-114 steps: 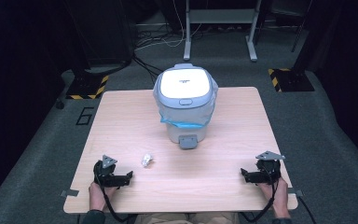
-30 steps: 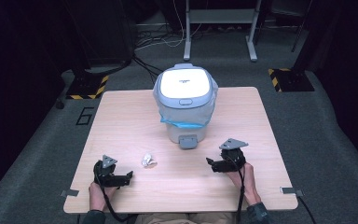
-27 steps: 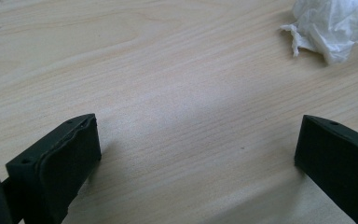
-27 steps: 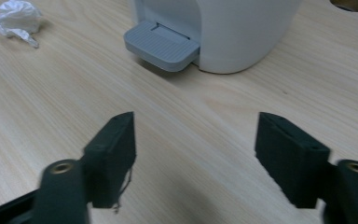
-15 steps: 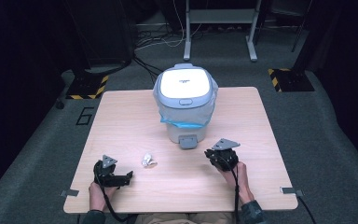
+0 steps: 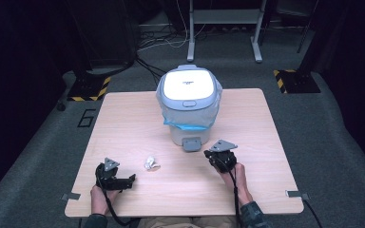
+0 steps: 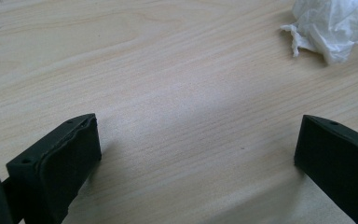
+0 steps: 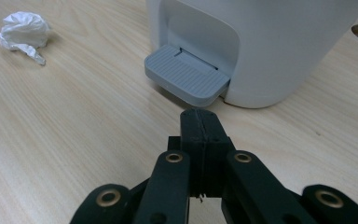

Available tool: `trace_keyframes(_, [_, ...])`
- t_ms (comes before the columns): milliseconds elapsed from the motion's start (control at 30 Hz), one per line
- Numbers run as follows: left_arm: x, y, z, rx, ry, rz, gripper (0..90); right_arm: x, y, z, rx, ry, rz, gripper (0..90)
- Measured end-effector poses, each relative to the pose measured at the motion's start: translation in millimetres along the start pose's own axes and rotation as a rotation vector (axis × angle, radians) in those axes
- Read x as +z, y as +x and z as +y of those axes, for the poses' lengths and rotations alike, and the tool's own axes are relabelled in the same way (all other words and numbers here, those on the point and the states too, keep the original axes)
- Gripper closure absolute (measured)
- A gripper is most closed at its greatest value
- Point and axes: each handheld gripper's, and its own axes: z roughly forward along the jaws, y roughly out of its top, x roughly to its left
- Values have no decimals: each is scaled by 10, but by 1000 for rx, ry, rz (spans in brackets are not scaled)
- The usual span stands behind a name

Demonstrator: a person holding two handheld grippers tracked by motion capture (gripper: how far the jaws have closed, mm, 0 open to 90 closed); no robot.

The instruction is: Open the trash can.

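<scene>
We see the right hand-held gripper (image 6: 217, 157) low over the bench (image 6: 123, 118), its two black jaws pressed flat together with nothing between them; they have just been closing. In the right gripper view the joined tips (image 8: 200, 122) point at the grey ribbed pedal (image 8: 186, 80) that juts from the foot of the white bin (image 8: 270, 42), stopping just short of it, a strip of bare wood between tip and pedal. From above, this gripper sits just beside the pedal (image 6: 191, 144), to its right, with the person's right hand (image 6: 232, 173) behind it and a dark cable trailing back along the forearm.

We find the bin (image 6: 188, 107) upright near the middle of the bench, its pale lid shut and a clear liner with a blue band gathered around its upper wall.

The left hand-held gripper (image 6: 123, 181) lies near the bench's front left corner, held by the left hand (image 6: 100, 195), its jaws spread wide over bare wood and empty, as the left gripper view (image 7: 196, 158) confirms. A crumpled white tissue (image 6: 151, 164) rests on the bench between the two grippers, nearer the left one and clear of its jaws; it appears at the top right of the left gripper view (image 7: 331, 25) and at the top left of the right gripper view (image 8: 24, 29).
</scene>
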Motion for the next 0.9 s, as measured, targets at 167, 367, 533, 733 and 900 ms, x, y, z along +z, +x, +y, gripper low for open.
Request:
trace_keyframes(167, [0,-1,0,-1,0,1,1,51,5,22,-6,-7,-3,900])
trace_keyframes(367, [0,0,0,0,0,0,1,120,19,51,-10,-23,-5,900])
trace_keyframes(533, [0,0,0,-1,0,0,2,156,31,60,-7,-34,-17,900])
trace_keyframes(733, [-1,-1,0,0,0,3,2,172,13,61,-3,-63,-37,900])
trace_keyframes(900, [0,0,0,0,0,1,2,216,23,78,-12,-77,-49,900])
